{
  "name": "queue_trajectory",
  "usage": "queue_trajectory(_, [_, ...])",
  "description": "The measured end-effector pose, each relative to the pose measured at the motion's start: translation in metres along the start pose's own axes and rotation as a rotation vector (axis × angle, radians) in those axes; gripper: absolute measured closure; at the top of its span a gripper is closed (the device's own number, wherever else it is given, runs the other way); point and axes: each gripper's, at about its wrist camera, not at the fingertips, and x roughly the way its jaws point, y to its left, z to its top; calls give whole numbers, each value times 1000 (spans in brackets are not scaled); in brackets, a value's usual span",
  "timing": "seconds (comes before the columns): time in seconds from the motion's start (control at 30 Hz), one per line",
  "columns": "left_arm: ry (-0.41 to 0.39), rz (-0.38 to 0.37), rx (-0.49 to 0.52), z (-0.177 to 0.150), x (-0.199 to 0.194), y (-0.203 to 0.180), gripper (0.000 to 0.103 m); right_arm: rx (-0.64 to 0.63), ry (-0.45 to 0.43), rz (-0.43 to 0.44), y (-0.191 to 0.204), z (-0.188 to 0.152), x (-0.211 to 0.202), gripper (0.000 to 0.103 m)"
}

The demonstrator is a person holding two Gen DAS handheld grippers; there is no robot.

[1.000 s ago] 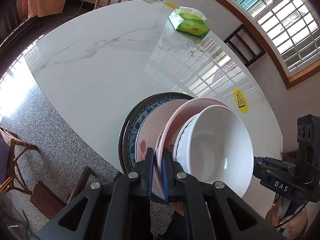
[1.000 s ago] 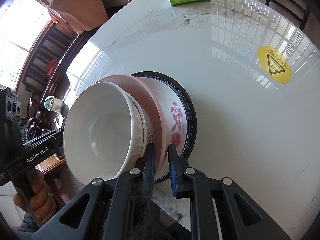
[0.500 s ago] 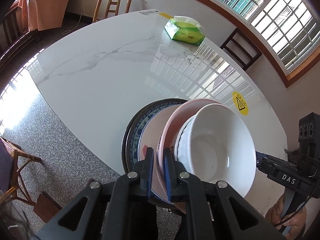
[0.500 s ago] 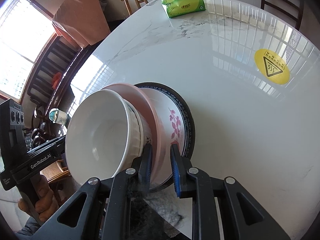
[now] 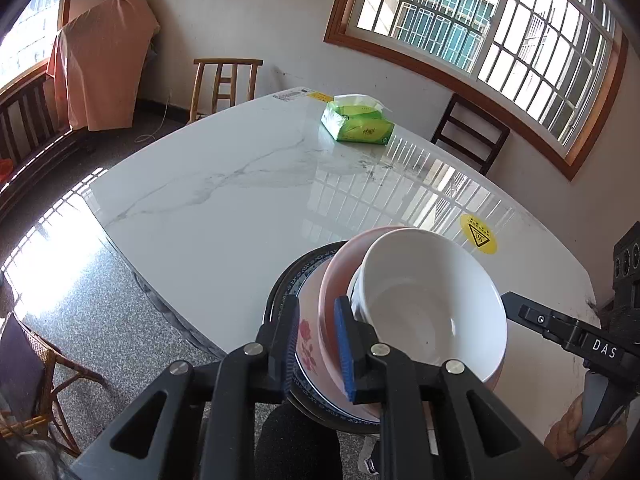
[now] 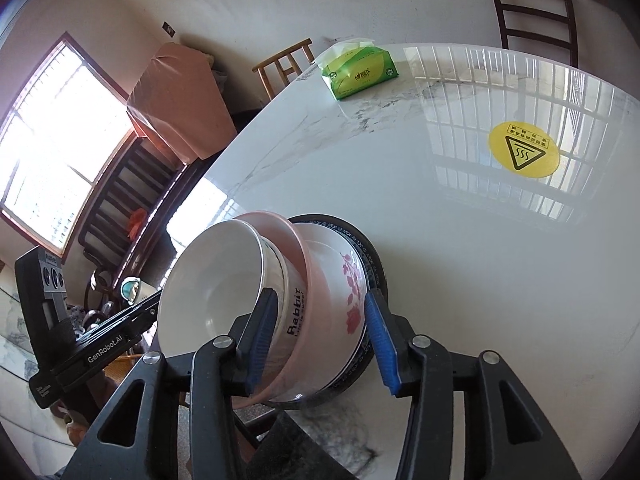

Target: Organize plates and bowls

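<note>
A stack of dishes sits at the near edge of the white marble table (image 5: 224, 208): a dark plate (image 6: 378, 264) at the bottom, a floral blue-rimmed plate (image 5: 306, 332), a pink bowl (image 5: 340, 264) and a white bowl (image 5: 432, 300) on top. The white bowl also shows in the right wrist view (image 6: 212, 292). My left gripper (image 5: 316, 344) is open, its jaws straddling the pink bowl's rim with a gap. My right gripper (image 6: 320, 340) is open wide around the stack's rims, not touching them.
A green tissue pack (image 5: 358, 126) lies at the table's far side. A yellow warning sticker (image 5: 479, 234) is on the table behind the stack. Wooden chairs (image 5: 226, 80) stand around the table. The stack overhangs the near table edge slightly.
Both grippers opened and let go of the stack's rims; the right one opened wider. Both cameras tilted up, showing more of the room. The stack stays on the table.
</note>
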Motion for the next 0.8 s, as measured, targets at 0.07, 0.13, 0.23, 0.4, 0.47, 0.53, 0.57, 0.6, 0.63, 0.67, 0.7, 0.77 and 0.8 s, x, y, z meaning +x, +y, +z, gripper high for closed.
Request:
queue_trajectory(0.07, [-42,15,16,-6,-8,-2,82,-12,-33,-10,2,-6,-4,57])
queue_trajectory(0.13, [-77,26,34,-13,-14,-3,82,-38,-73,-39,9,-11,-8,54])
queue_trajectory(0.23, [-123,48,50,-24,-22,-3,82,-61,-157,-39,17,-21,-19,45])
queue_trajectory(0.4, [-203,109,93,-47,-34,-6,82,-115,-337,-66,35,-47,-42,36])
queue_trajectory(0.47, [-222,139,111,-56,-37,-10,82,-123,-415,-77,40,-58,-52,29])
queue_trajectory(0.53, [-226,141,114,-64,-37,-12,82,-132,-503,-93,44,-70,-62,13])
queue_trajectory(0.57, [-225,139,111,-67,-36,-12,82,-138,-540,-101,45,-77,-66,9])
queue_trajectory(0.6, [-225,134,104,-71,-37,-13,82,-145,-571,-108,47,-83,-70,5])
queue_trajectory(0.63, [-231,130,97,-76,-38,-13,82,-154,-592,-117,48,-89,-71,5])
queue_trajectory(0.67, [-243,130,90,-80,-39,-14,82,-164,-604,-132,50,-93,-71,4])
queue_trajectory(0.7, [-254,133,87,-84,-39,-14,82,-172,-610,-148,52,-99,-71,2])
queue_trajectory(0.77, [-269,147,88,-92,-42,-17,82,-179,-628,-153,53,-110,-72,2])
queue_trajectory(0.8, [-275,158,91,-94,-42,-19,82,-179,-648,-157,53,-116,-73,1])
